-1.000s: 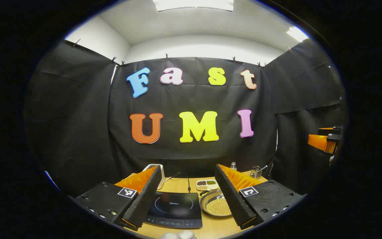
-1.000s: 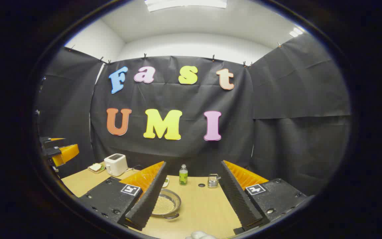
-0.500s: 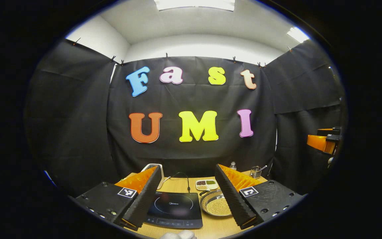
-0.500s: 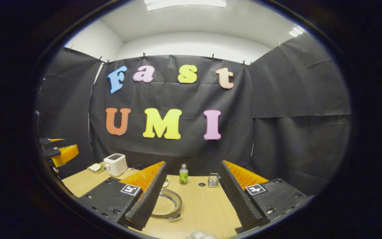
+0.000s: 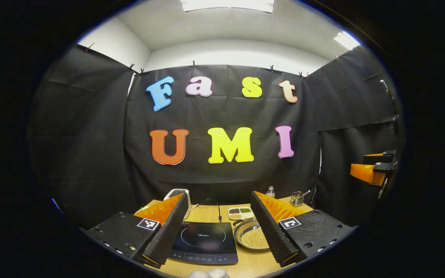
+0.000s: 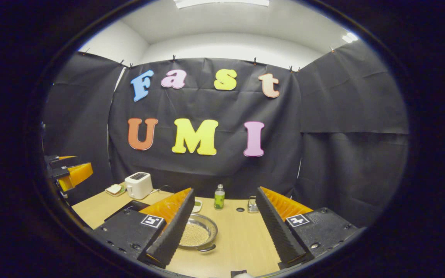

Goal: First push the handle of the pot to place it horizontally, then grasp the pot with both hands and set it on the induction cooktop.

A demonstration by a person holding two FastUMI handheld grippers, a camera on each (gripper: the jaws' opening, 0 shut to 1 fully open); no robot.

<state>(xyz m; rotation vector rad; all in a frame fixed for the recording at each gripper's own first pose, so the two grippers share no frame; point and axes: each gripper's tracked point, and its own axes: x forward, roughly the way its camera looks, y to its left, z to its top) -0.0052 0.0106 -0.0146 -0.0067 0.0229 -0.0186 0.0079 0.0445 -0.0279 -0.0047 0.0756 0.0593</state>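
A shallow metal pot (image 5: 250, 238) of pale beans sits on the wooden table (image 5: 249, 262), just right of the black induction cooktop (image 5: 204, 241). In the right gripper view the pot (image 6: 196, 234) lies behind my left finger, with one loop handle (image 6: 207, 248) pointing toward me. My left gripper (image 5: 218, 195) hangs open above the cooktop and pot, holding nothing. My right gripper (image 6: 225, 190) is open too, above the table to the right of the pot. Each gripper also appears far off in the other's view: the right gripper (image 5: 369, 172) and the left gripper (image 6: 70, 173).
A sectioned dish (image 5: 241, 212) of beans lies behind the pot. A white toaster (image 6: 138, 185), a plate of bread (image 6: 114, 189), a green bottle (image 6: 219, 197) and a metal holder (image 6: 252, 205) stand along the back. A cable (image 5: 213, 206) runs from the cooktop.
The right gripper view has tipped down and drawn nearer, so the pot sits higher between its fingers. The left gripper has barely shifted. The pot has not moved.
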